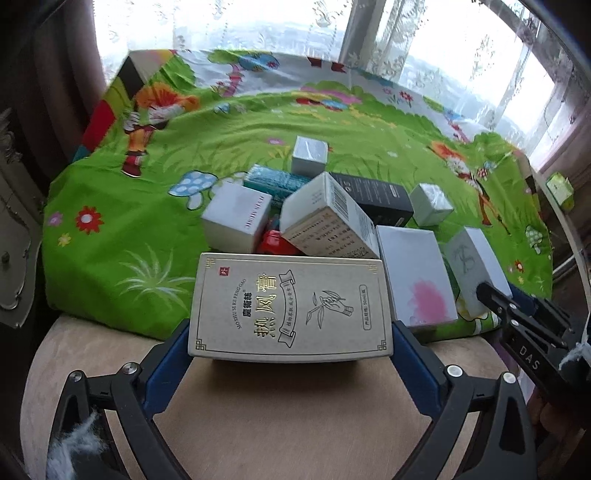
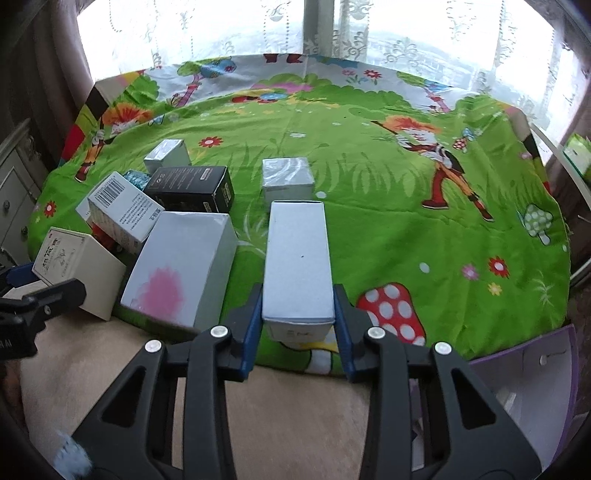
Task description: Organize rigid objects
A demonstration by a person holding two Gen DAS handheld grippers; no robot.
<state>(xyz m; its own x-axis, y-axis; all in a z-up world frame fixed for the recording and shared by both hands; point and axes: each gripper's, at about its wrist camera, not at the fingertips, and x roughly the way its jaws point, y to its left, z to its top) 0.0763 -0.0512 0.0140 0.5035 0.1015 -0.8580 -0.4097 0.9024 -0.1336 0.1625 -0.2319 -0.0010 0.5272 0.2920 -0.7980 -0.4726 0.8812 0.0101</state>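
Left wrist view. The left gripper (image 1: 290, 343) occupies the 6 o'clock foreground, its blue fingers (image 1: 168, 363) pinching the two short ends of a beige carton (image 1: 291, 308) printed with Chinese characters and a sprig drawing. The carton lies flat, face up, over the near edge of the cartoon-print green cloth (image 1: 147, 184) where it meets the tan padded surface (image 1: 277, 413). At 3 o'clock the right gripper (image 1: 517, 314) enters the frame, black and marked "DAS". Just beyond the beige carton, at centre, lies a heap: a tilted white barcode carton (image 1: 328, 218), a white cube (image 1: 236, 216), a red object (image 1: 275, 242) partly hidden, a teal box (image 1: 275, 181), a black box (image 1: 373, 197) and a silver cube (image 1: 309, 155). Toward 2 o'clock sit a pink-stained white box (image 1: 415, 277) and a small silver box (image 1: 430, 205).

Right wrist view. The right gripper (image 2: 298, 321) at 6 o'clock clamps a long pale grey box (image 2: 297, 258) by its long sides, near its close end; the box points toward 12 o'clock above the cloth. At 9 o'clock the pink-stained box lies just beside the heap. Beyond the held box, toward 12 o'clock, stands a silver-grey cube (image 2: 288, 179). At 4 o'clock a lilac container (image 2: 532, 373) shows partly. Lace curtains (image 2: 221, 33) close the background at 12 o'clock.
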